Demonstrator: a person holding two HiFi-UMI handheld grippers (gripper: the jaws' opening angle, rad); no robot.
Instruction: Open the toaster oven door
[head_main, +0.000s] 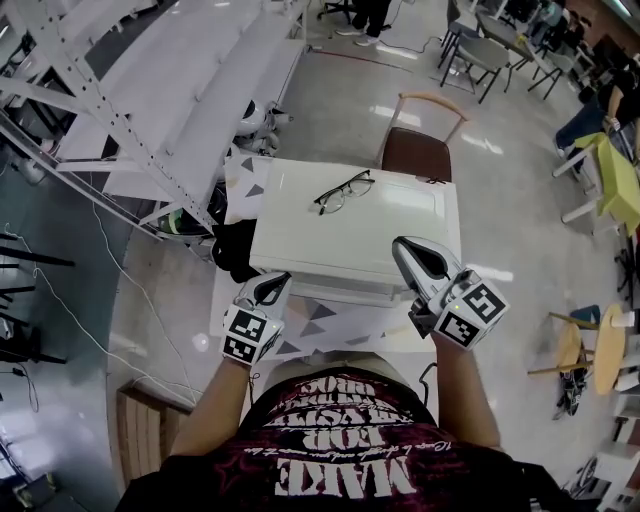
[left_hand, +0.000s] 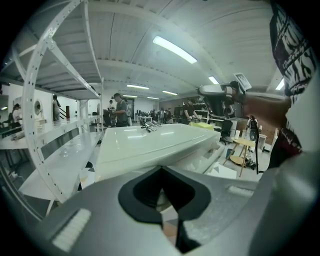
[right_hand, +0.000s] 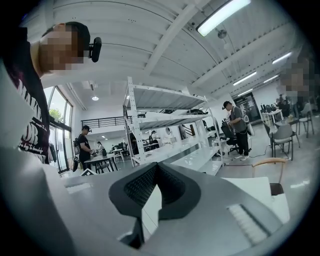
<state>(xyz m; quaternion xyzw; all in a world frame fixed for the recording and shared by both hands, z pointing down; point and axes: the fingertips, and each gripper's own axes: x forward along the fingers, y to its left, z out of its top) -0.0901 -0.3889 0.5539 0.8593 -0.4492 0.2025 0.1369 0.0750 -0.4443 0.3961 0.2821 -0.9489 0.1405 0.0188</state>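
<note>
A white toaster oven (head_main: 355, 225) stands on a small table with a triangle pattern (head_main: 320, 325), its front towards me and seen almost edge-on. A pair of glasses (head_main: 343, 191) lies on its top. My left gripper (head_main: 272, 285) is shut and empty, held low by the oven's front left corner. In the left gripper view the oven (left_hand: 150, 142) lies just beyond the closed tips (left_hand: 160, 169). My right gripper (head_main: 405, 250) hovers above the oven's front right edge, shut on nothing. The right gripper view shows the oven top (right_hand: 260, 192) past the closed tips (right_hand: 157, 165).
White metal shelving (head_main: 150, 110) runs along the left. A wooden chair (head_main: 420, 140) stands behind the table. A black object (head_main: 235, 250) lies left of the oven. Stools (head_main: 580, 345) and a yellow table (head_main: 622, 180) are to the right, and people stand far off.
</note>
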